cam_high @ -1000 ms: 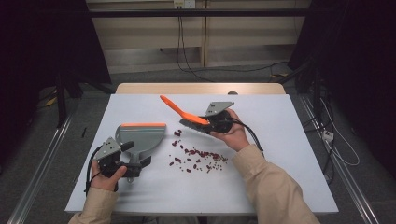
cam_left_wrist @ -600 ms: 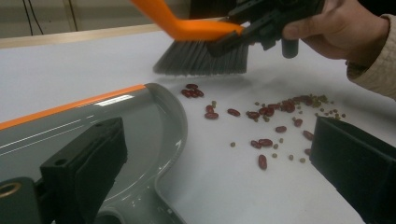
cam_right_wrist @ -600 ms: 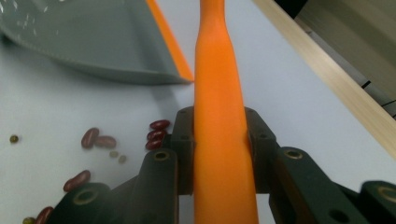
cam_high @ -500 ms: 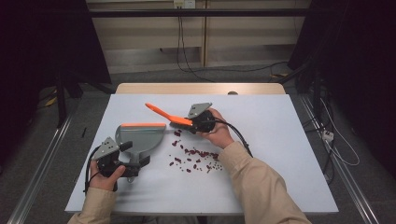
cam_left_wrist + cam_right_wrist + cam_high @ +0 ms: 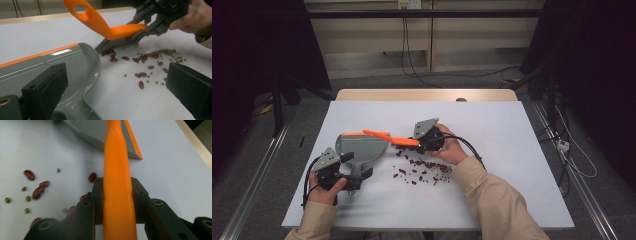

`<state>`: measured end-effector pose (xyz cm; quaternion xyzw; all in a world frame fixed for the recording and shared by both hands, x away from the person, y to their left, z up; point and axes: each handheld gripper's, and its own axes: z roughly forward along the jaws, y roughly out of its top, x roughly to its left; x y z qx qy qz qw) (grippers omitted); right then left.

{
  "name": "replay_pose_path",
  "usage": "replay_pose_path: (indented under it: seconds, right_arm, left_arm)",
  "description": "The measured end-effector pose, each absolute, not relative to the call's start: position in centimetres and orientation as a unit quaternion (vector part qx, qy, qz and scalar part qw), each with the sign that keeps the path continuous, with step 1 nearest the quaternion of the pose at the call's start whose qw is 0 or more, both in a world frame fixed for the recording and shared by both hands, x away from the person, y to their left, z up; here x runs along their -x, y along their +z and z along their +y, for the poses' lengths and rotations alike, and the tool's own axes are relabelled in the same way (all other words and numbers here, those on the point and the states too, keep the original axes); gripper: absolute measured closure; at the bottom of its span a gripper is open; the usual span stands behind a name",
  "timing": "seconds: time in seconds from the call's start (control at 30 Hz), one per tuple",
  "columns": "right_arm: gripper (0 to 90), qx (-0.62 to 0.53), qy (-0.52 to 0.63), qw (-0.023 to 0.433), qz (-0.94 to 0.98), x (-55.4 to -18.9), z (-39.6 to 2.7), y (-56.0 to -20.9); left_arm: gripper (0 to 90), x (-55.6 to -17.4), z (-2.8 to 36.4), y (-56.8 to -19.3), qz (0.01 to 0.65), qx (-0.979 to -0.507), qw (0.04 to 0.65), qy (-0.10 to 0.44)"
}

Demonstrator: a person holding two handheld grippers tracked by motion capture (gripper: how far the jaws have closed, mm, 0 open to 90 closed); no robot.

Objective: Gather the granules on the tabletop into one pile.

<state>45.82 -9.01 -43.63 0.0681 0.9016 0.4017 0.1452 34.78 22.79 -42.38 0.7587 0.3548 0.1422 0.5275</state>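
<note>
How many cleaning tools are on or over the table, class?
2. The grey dustpan lies at the table's left, its handle between the left gripper's jaws. The orange-handled brush, clamped in the right gripper, has its bristles among the spilled beans.

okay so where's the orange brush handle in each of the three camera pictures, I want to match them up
High view: the orange brush handle lies left of centre, running from the right gripper toward the grey dustpan.
Left gripper view: the handle is top centre, its bristles by the red beans.
Right gripper view: the handle runs up the middle.
Shared landmark: the dustpan.
</note>
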Motion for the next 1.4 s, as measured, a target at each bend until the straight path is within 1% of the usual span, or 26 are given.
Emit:
replay_pose_path:
  seconds: [0.27,0.93,1.17,1.23,1.4]
  right_arm:
    - [70.5,-0.039,0.407,0.123,0.904,-44.4,-9.3,-43.5]
    - [70.2,-0.017,0.416,0.1,0.904,-40.9,-10.5,-43.4]
    - [70.9,-0.028,0.428,0.103,0.898,-40.6,-11.0,-43.1]
    - [70.9,-0.038,0.432,0.113,0.894,-40.7,-11.2,-42.8]
    - [71.0,-0.078,0.464,0.121,0.874,-41.3,-12.0,-42.0]
  left_arm:
    - [4.0,-34.8,22.9,-42.5,0.356,-0.76,0.526,0.142]
    - [4.0,-34.5,22.8,-42.5,0.349,-0.767,0.52,0.139]
    - [4.0,-34.5,22.8,-42.5,0.348,-0.767,0.521,0.139]
    - [4.0,-34.6,22.8,-42.5,0.347,-0.767,0.521,0.139]
    - [4.0,-34.7,22.9,-42.5,0.349,-0.765,0.524,0.139]
